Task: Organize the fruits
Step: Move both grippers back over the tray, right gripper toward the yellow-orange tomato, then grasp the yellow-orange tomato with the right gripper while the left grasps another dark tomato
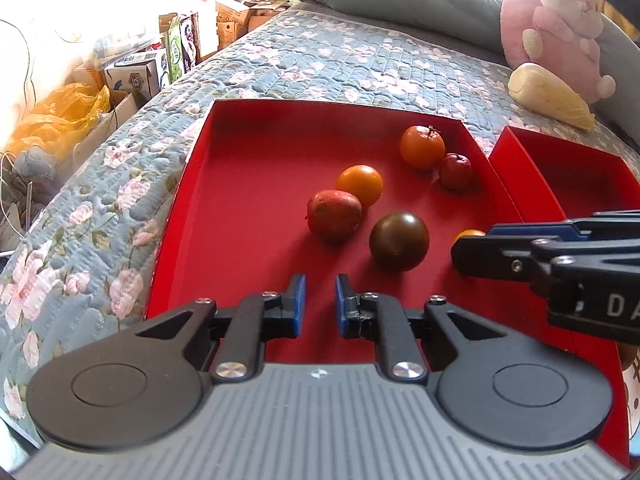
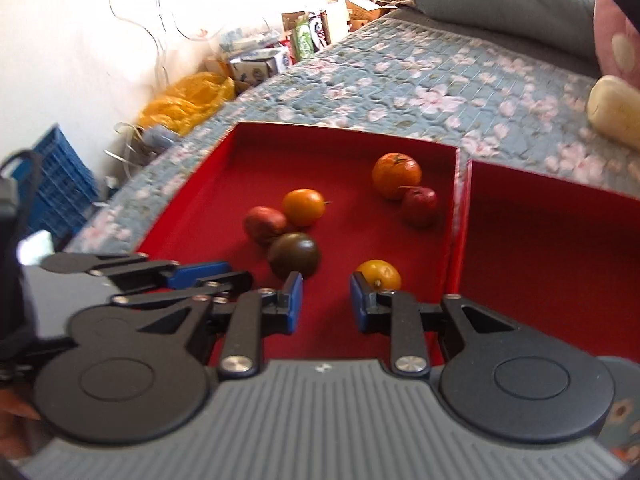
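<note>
A large red tray (image 1: 248, 152) on the bed holds several fruits: a dark brown-green tomato (image 1: 399, 241), a red fruit (image 1: 334, 216), an orange fruit (image 1: 360, 185), a tangerine (image 1: 422, 147), a small red fruit (image 1: 456, 172) and a yellow-orange fruit (image 2: 379, 274). A second red tray (image 2: 560, 248) stands to the right with nothing in it. My left gripper (image 1: 320, 304) is open and empty above the tray's near part. My right gripper (image 2: 326, 300) is open and empty, its right finger just in front of the yellow-orange fruit.
The floral quilt (image 1: 320, 56) covers the bed. A pale cabbage-like vegetable (image 1: 548, 94) and a pink plush toy (image 1: 560, 20) lie at the back right. Boxes (image 1: 152, 64) and a yellow bag (image 1: 60, 116) sit beyond the bed's left edge, and a blue crate (image 2: 56, 184).
</note>
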